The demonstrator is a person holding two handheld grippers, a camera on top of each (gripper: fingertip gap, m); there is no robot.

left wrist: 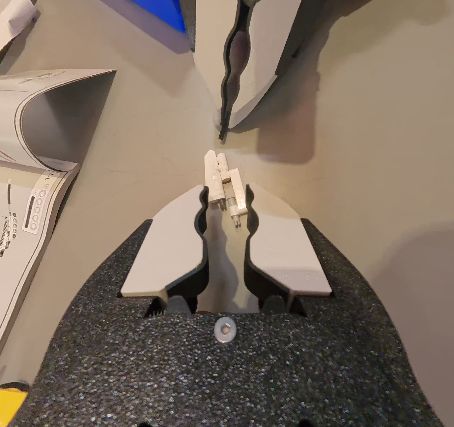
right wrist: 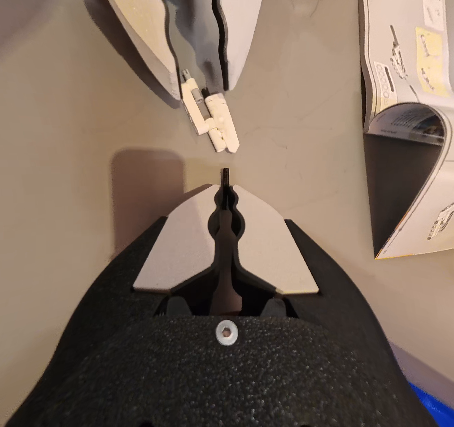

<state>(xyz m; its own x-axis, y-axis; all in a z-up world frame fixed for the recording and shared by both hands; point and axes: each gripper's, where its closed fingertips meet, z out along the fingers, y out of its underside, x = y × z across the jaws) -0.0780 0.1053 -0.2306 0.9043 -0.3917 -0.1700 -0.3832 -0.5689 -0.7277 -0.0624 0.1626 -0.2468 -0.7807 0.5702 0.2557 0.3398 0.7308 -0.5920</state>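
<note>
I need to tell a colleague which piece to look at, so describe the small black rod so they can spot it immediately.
Start at the beige table. The right gripper holds the black rod in its shut jaws, tip poking out. It is thin and dark, unlike the white assembly opposite.

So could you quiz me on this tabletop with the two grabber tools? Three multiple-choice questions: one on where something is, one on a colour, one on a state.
1. Where is the white brick assembly?
A. between the left gripper's fingertips
B. on the open booklet
C. on the blue box

2. What colour is the thin pin in the right gripper?
A. white
B. yellow
C. black

3. How do the right gripper's fingers stand?
A. spread wide
B. closed on the pin
C. out of sight

Answers: 1 A, it lies on the table with a fingertip either side. 2 C, it pokes out dark from the tips. 3 B, both tips pinch it.
</note>
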